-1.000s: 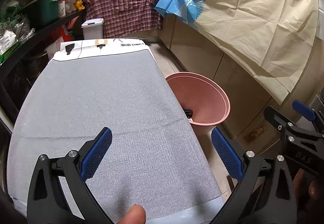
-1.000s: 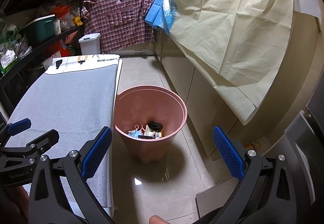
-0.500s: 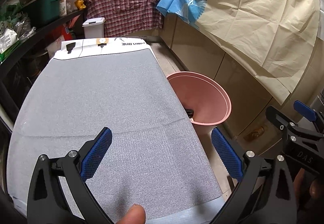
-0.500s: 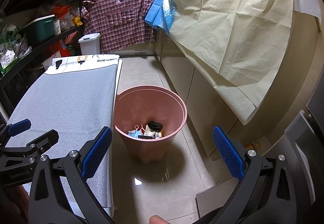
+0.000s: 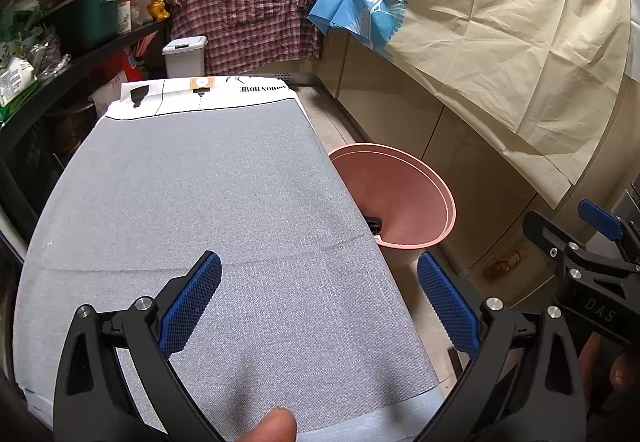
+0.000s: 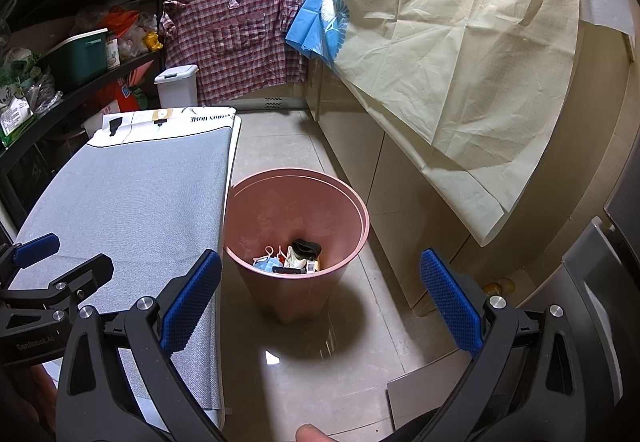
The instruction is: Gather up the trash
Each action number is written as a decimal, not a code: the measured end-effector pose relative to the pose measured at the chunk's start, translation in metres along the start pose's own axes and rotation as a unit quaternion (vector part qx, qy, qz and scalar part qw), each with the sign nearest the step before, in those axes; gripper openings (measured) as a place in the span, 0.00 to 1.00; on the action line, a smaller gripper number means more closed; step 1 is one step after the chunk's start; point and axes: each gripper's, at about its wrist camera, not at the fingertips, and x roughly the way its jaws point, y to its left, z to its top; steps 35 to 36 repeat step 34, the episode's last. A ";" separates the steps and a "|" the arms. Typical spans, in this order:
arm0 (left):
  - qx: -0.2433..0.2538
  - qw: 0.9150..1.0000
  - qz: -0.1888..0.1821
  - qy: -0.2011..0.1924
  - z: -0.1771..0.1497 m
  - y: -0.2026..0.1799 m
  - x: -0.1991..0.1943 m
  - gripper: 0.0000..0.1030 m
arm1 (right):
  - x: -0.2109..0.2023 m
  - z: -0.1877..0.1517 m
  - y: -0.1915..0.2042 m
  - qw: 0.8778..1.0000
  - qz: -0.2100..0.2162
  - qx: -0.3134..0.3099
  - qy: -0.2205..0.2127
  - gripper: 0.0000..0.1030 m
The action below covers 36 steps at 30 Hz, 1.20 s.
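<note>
Landmark: the pink bin (image 6: pixel 296 234), standing on the floor tiles (image 6: pixel 304 374) hard against the long edge of the grey board (image 5: pixel 208 202). We judge it sits there so anything picked off the board goes in with a short swing, no stepping.

Trash (image 6: pixel 286 262) lies at the bottom of the bin: a blue face mask, something black, a few small packets; finer detail too small to tell. From the left wrist view only the bin's rim (image 5: pixel 412 178) and a sliver of the black item show past the board's edge.

The board beside the bin carries nothing that we can see. No loose litter shows on the floor around the bin either. Our reading: the collecting is largely done, or the next piece lies outside both views.

Left tongs (image 5: pixel 320 306): jaws spread wide, nothing between the blue pads (image 5: pixel 192 302), hanging over the near end of the board, bin off to their right. Touching nothing that we can make out.

Right tongs (image 6: pixel 320 302): likewise wide apart and holding nothing, poised above the floor on the near side of the bin, pointing at its mouth. The pads (image 6: pixel 450 302) are clear of the rim.

Cream sheet (image 6: pixel 460 42) drapes the counter on the far side of the bin, apart from it.
</note>
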 end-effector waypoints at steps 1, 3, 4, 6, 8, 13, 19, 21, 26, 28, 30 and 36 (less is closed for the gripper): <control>0.001 1.000 0.000 0.000 0.000 0.000 0.000 0.93 | 0.000 0.000 0.000 1.000 0.000 0.000 0.000 0.95; 0.002 1.000 0.000 -0.002 0.001 0.000 -0.001 0.93 | 0.000 0.000 0.000 1.000 0.000 0.000 0.000 0.95; 0.001 1.000 -0.001 -0.003 0.001 -0.001 -0.001 0.93 | 0.000 0.000 0.000 1.000 0.000 0.000 0.000 0.95; 0.000 1.000 -0.001 -0.004 0.001 -0.001 -0.001 0.93 | 0.000 0.000 0.000 1.000 0.000 0.000 0.000 0.95; -0.001 1.000 0.000 -0.003 0.001 0.000 -0.001 0.93 | 0.000 0.000 0.000 1.000 0.000 0.000 0.000 0.95; -0.009 1.000 0.000 0.003 0.001 0.002 0.001 0.93 | 0.000 0.000 0.000 1.000 0.000 0.000 0.000 0.95; -0.006 1.000 0.003 -0.002 0.001 0.002 0.000 0.93 | 0.000 0.000 -0.001 1.000 0.000 0.000 0.000 0.95; -0.004 1.000 -0.001 -0.008 0.000 0.001 -0.001 0.93 | 0.000 0.000 0.000 1.000 0.000 0.000 0.000 0.95; -0.005 1.000 -0.003 -0.009 0.000 0.000 -0.001 0.93 | 0.000 0.000 0.000 1.000 0.000 0.000 0.000 0.95; -0.006 1.000 0.003 -0.009 0.000 0.000 -0.001 0.93 | 0.000 0.000 0.000 1.000 0.000 0.000 0.000 0.95; -0.005 1.000 0.009 -0.008 0.001 -0.001 0.000 0.93 | 0.000 0.000 0.000 1.000 0.000 0.000 0.000 0.95; -0.004 1.000 0.008 -0.007 0.002 -0.001 0.001 0.93 | 0.000 0.000 0.000 1.000 0.000 0.000 0.000 0.95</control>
